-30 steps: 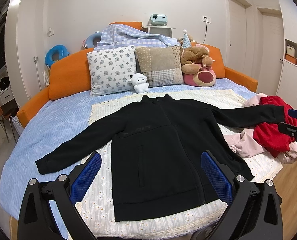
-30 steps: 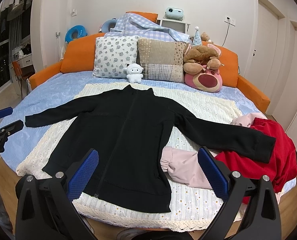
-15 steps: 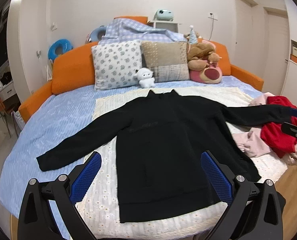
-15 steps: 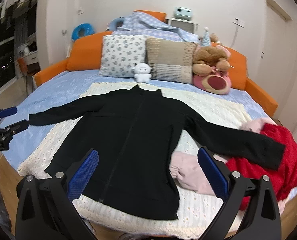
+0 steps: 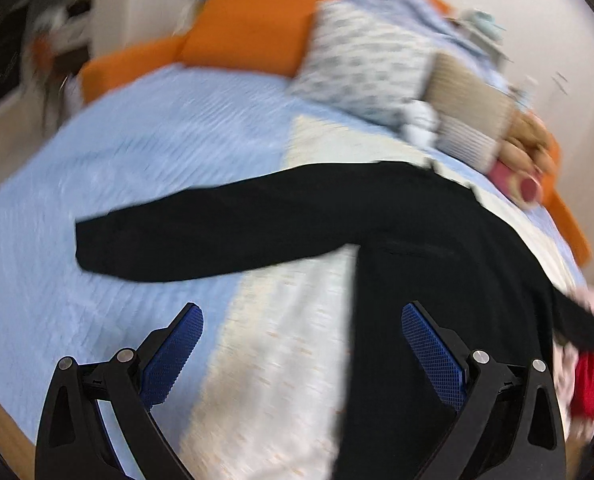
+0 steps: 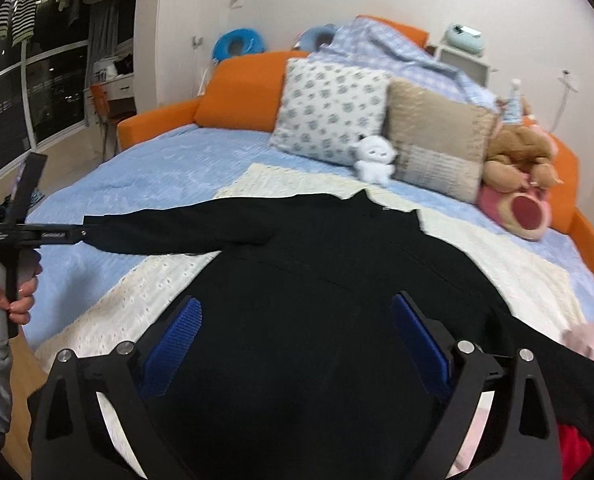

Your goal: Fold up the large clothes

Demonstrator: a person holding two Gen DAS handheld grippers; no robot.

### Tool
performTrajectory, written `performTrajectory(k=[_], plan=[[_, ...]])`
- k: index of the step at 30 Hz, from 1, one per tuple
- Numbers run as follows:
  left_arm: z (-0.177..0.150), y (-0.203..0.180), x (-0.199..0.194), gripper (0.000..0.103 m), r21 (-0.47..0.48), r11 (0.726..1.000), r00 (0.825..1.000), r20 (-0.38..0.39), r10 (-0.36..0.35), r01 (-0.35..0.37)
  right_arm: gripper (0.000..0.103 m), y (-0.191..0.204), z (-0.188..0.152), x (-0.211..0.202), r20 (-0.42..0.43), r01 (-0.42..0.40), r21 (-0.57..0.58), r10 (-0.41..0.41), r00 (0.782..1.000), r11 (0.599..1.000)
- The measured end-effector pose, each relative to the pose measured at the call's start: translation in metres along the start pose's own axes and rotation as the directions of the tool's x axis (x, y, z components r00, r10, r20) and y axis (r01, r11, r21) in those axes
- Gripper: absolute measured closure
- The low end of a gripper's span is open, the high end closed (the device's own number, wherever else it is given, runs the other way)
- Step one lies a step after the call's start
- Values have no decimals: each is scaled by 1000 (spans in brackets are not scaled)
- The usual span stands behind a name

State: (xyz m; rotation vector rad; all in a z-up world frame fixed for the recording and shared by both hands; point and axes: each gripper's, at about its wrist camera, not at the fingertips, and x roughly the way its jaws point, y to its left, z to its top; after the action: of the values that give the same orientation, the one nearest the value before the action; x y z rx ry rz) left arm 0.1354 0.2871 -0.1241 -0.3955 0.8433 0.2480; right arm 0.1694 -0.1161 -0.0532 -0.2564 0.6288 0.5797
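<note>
black jacket (image 6: 337, 280) lies flat and unfolded on the bed; left gripper (image 5: 301, 344) and right gripper (image 6: 297, 336) both spread, empty

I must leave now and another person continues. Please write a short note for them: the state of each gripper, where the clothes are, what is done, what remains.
Left gripper: open, holding nothing, near the jacket's outstretched sleeve at the bed's side.
Right gripper: open, holding nothing, over the lower body of the black jacket.
The jacket lies flat on the cream cover, sleeves spread out. Red and pink clothes sit in a heap at the right edge.
Done: the jacket is spread out. No fold is made.
Left: fold in the sleeves, fold the body, then do the heap.
</note>
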Motion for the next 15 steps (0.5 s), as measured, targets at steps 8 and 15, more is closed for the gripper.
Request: performTrajectory(k=[8, 15], plan=[[25, 146, 83, 2, -284, 956, 994, -96, 50, -76, 9, 34, 41, 113, -54, -93, 1, 93, 994, 996], [22, 234, 138, 2, -466, 882, 990, -144, 3, -70, 12, 54, 48, 187, -106, -178, 87, 187, 977, 980]])
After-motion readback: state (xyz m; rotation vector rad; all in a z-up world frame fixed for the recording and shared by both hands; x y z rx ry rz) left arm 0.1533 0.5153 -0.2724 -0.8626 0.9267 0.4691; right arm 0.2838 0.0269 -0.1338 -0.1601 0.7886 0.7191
